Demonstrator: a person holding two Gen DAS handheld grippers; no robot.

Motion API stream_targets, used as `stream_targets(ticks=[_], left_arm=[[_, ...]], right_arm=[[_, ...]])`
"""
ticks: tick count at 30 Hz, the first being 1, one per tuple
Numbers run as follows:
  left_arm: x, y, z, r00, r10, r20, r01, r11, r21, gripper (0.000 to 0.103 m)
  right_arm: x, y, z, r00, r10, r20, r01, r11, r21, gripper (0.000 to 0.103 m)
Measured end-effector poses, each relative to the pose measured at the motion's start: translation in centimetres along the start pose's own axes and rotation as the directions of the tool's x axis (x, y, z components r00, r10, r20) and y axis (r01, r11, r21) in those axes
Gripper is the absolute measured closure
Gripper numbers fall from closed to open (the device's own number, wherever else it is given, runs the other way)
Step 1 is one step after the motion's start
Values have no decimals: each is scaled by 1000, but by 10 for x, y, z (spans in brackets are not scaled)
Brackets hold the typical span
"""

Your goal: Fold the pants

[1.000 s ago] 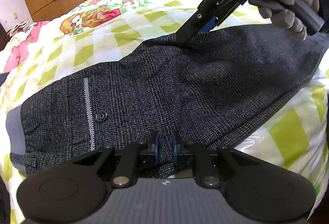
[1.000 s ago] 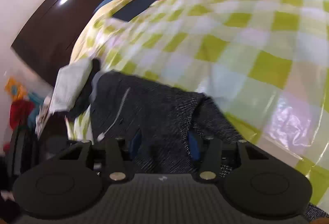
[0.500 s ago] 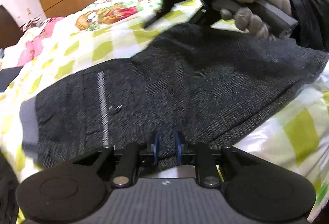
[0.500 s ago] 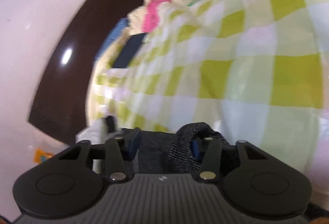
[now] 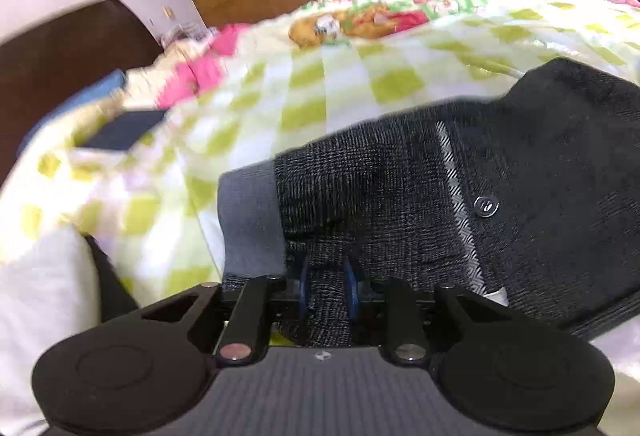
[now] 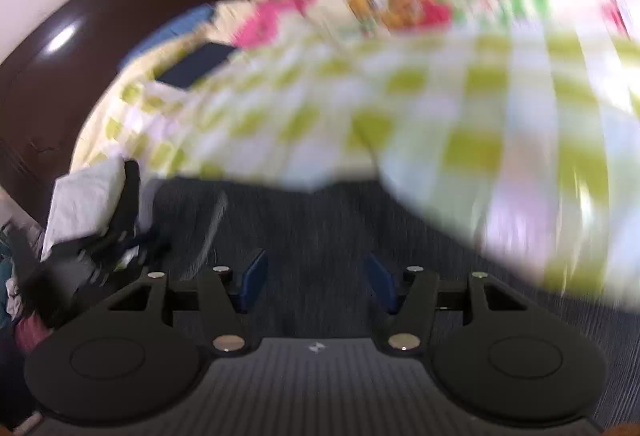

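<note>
My dark grey checked woven pants (image 5: pixel 460 204) lie doubled over on the green-checked quilted bed (image 5: pixel 328 96); squaring up remains, I judge. Left tool (image 5: pixel 326 290) is opening, fabric between. Right tool (image 6: pixel 316 282) is opening, empty above cloth.

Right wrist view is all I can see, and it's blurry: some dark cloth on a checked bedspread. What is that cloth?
Observer: The left wrist view shows it sharply. It is a pair of dark woven pants, with a button beside a pale patterned strip.
Operator: Which end is nearest that camera?
Observer: The waist end. A plain grey waistband lies just left of the left gripper in that view.
Operator: Is that gripper holding anything?
Observer: A bunch of the pants' fabric sits between its pads, and its jaws are opening.
</note>
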State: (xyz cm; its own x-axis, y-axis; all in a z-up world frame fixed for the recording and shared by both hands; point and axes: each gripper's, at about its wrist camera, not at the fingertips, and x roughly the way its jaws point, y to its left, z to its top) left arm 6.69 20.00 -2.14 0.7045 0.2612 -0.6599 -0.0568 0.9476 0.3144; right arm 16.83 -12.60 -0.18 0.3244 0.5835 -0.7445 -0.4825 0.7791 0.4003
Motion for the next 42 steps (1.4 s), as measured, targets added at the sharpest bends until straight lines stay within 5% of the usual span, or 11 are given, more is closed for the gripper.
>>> stream_targets(ticks=[4,7,10,13,17,21,25,32,42], left_arm=[[-25,-15,8,999,37,37,-38,999,29,66],[-55,-49,14,993,-29,117,16,993,118,63],[-66,-91,23,983,-138,118,117,978,173,62],[-72,-143,29,965,-244,93,216,947,239,62],[-81,-207,40,932,-354,73,312,890,332,62],[-88,-257,57,911,-408,62,353,849,392,62],[-97,-288,66,902,-428,57,363,823,437,62],[-97,-319,81,895,-444,38,377,800,466,62],[-98,-350,90,879,-475,35,395,769,502,61]], right_arm=[[-24,-46,-44,987,-161,-15,161,966,205,46],[-66,-80,-75,972,-228,51,199,922,334,47],[-117,-119,-104,934,-339,113,251,848,467,48],[-174,-157,-138,891,-389,234,176,771,612,50],[-234,-196,-181,776,-556,299,174,644,745,44],[-255,-237,-212,741,-600,301,97,540,836,44],[-242,-260,-213,743,-585,324,42,525,850,44],[-231,-300,-211,722,-540,432,-107,530,841,46],[-229,-318,-217,681,-520,515,-215,531,820,52]])
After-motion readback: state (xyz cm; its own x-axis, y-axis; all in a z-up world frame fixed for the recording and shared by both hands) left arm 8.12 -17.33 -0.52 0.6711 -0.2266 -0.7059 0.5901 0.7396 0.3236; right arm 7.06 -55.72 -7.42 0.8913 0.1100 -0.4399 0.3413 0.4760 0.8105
